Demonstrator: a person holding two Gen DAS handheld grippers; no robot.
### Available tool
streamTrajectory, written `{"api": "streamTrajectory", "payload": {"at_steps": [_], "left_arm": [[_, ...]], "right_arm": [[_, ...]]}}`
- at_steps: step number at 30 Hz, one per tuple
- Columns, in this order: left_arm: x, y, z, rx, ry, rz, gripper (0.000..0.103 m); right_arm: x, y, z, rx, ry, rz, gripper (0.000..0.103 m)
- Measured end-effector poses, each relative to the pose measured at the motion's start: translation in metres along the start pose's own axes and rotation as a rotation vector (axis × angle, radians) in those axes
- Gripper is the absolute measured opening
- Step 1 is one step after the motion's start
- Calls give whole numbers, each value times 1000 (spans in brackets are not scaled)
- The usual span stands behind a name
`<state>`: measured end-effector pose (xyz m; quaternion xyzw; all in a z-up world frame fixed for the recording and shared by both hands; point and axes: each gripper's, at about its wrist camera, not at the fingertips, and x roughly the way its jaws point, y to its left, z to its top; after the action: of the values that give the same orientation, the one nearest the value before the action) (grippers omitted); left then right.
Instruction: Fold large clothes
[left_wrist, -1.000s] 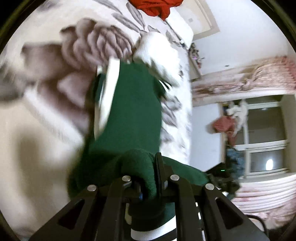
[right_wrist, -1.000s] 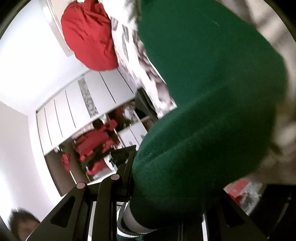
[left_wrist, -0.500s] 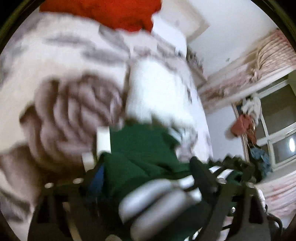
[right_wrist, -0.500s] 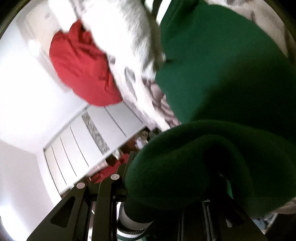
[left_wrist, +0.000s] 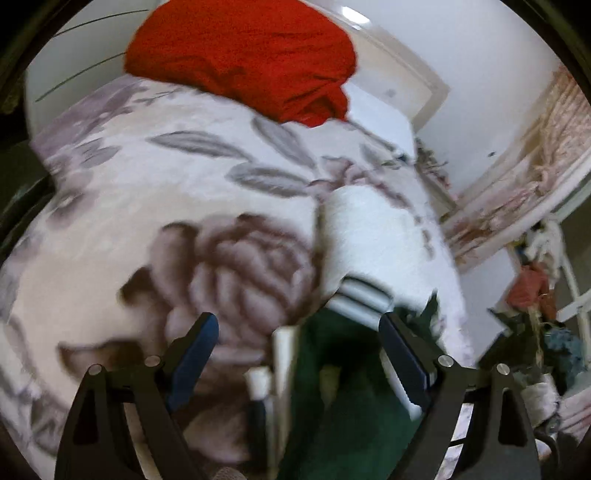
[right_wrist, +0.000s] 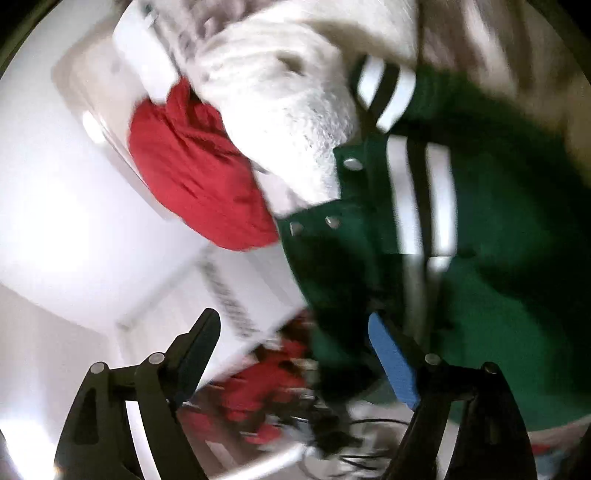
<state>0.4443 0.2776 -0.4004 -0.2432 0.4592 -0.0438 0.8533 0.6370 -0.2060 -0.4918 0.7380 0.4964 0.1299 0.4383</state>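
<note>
A green jacket with white sleeves and striped cuffs lies on the floral blanket. My left gripper stands open just above it. The green cloth and a cuff show between its fingers, and neither pad presses on them. In the right wrist view the jacket fills the right side, its snap-button edge and stripes turned toward me. My right gripper is opening. The green cloth lies against the blue pad of its right finger, and the gap between the fingers holds nothing.
A crumpled red garment sits at the far end of the bed, also visible as a red heap in the right wrist view. A white wardrobe with red clothes stands beyond the bed. Curtains and a window are at the right.
Both grippers were shut on bunched green cloth and have let it go. The left opened first and drew back; the jacket now lies on the blanket.
</note>
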Motion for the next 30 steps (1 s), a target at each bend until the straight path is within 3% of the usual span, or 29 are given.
{"api": "streamTrajectory", "payload": {"at_steps": [1,4,7,9,11,14,16,20,23,25,26,27,28,30], "left_arm": [[-4,3,-10,-1,2,34,89],[-18,13,-51,-11,3,137,89],[-24,26,-102,-39,4,264,89],[-17,40,-143,-80,42,347,89],[-3,57,-179,-154,107,372,89],[12,78,-229,-260,172,435,89],[18,80,-248,-273,175,478,89],[25,66,-252,-224,131,561,92],[27,70,-245,-272,130,565,94],[24,71,-242,-286,128,558,94],[20,71,-240,-294,127,557,94],[13,71,-238,-312,123,557,94],[9,68,-237,-324,120,555,94],[-6,64,-236,-350,117,558,94]], "right_arm": [[-5,7,-3,-62,4,-72,85],[-25,25,-16,-344,6,-401,92],[-19,17,-11,-535,62,-644,94],[-5,4,1,-611,126,-735,95],[18,-9,26,-666,213,-774,95],[56,-19,63,-765,296,-780,95],[79,-24,82,-783,365,-764,101],[118,-29,102,-780,483,-765,103],[130,-22,109,-756,483,-725,103],[128,-18,105,-754,447,-686,91],[124,-16,104,-735,426,-655,66],[114,-14,102,-684,368,-635,54],[105,-13,100,-639,323,-613,45],[83,-14,92,-540,248,-535,38]]}}
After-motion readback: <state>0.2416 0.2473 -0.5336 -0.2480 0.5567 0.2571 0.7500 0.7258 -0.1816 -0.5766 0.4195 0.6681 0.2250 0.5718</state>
